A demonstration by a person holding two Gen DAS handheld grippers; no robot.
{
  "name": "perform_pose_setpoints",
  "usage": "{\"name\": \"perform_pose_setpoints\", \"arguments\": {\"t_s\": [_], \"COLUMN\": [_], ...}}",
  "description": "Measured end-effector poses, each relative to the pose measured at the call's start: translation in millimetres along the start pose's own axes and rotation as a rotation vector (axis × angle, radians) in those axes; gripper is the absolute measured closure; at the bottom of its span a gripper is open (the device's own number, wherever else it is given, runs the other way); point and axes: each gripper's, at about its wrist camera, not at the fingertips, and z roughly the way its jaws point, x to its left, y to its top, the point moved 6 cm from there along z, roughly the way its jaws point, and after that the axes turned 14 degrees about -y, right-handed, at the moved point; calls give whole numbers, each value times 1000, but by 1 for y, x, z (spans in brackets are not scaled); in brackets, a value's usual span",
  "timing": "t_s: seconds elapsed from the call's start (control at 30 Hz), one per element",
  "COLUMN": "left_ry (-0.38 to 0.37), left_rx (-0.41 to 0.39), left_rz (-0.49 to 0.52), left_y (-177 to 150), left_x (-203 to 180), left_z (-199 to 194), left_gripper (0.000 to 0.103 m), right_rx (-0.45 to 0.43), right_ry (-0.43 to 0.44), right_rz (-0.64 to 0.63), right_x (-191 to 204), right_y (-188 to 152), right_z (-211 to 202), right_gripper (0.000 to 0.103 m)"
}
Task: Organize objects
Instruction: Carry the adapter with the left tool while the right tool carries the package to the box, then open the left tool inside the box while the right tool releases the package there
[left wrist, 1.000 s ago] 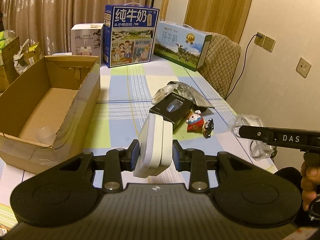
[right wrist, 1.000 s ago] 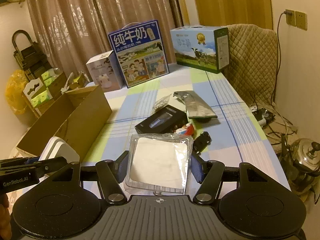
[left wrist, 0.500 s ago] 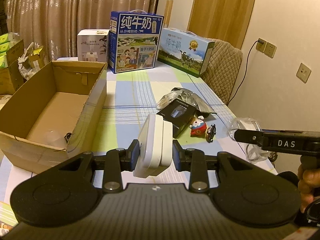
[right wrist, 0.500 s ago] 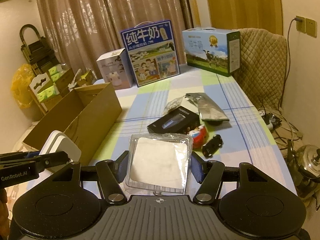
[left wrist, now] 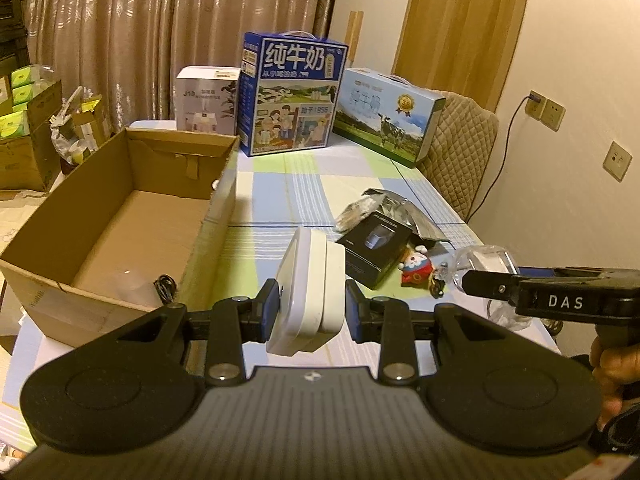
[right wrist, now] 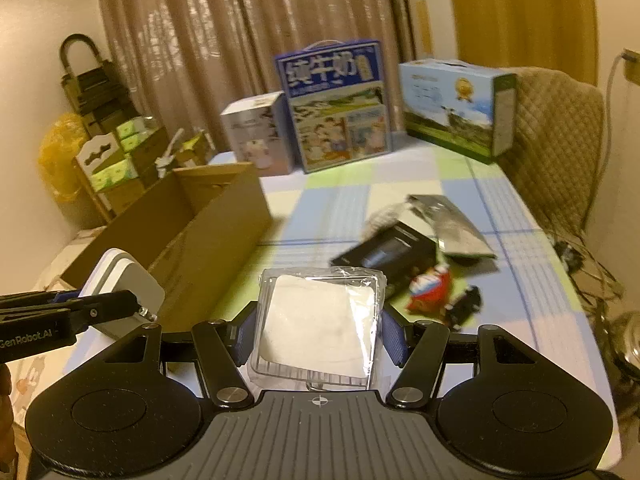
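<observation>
My left gripper (left wrist: 310,312) is shut on a white plastic case (left wrist: 308,292), held edge-up above the table, right of the open cardboard box (left wrist: 120,216). My right gripper (right wrist: 318,332) is shut on a clear plastic box with a white pad inside (right wrist: 320,320), held above the table's near end. The white case also shows at the left of the right wrist view (right wrist: 124,280). On the checked tablecloth lie a black box (left wrist: 374,248), a silver foil pouch (left wrist: 400,212), a small red toy (left wrist: 416,270) and a small dark toy car (right wrist: 466,304).
A blue milk carton box (left wrist: 294,96), a white box (left wrist: 208,100) and a light blue gift box (left wrist: 388,116) stand at the far end. A padded chair (left wrist: 460,152) is at the right. A cable and a pale object lie in the cardboard box.
Both grippers have risen and pulled back a little with their loads still held. The right wrist view has swung left and is blurred by motion.
</observation>
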Motion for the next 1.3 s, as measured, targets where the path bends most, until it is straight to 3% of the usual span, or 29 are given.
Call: {"name": "perform_pose_setpoints", "arguments": {"t_s": [0.3, 0.7, 0.93, 1.3], "left_ry": [56, 191, 200, 182], "left_rx": [-23, -5, 24, 45], "left_rz": [-16, -8, -17, -36], "left_y": [18, 55, 60, 54], "left_x": [44, 152, 196, 228], "left_z": [-21, -41, -25, 2], "left_gripper": [74, 74, 74, 74], "right_rx": [-18, 36, 76, 96], "right_ry": [115, 253, 268, 249], "right_rz": [-99, -170, -173, -197], "right_x": [78, 183, 208, 218], "right_y": [31, 64, 64, 64], "right_z": [24, 89, 122, 151], "right_gripper": [44, 44, 44, 44]}}
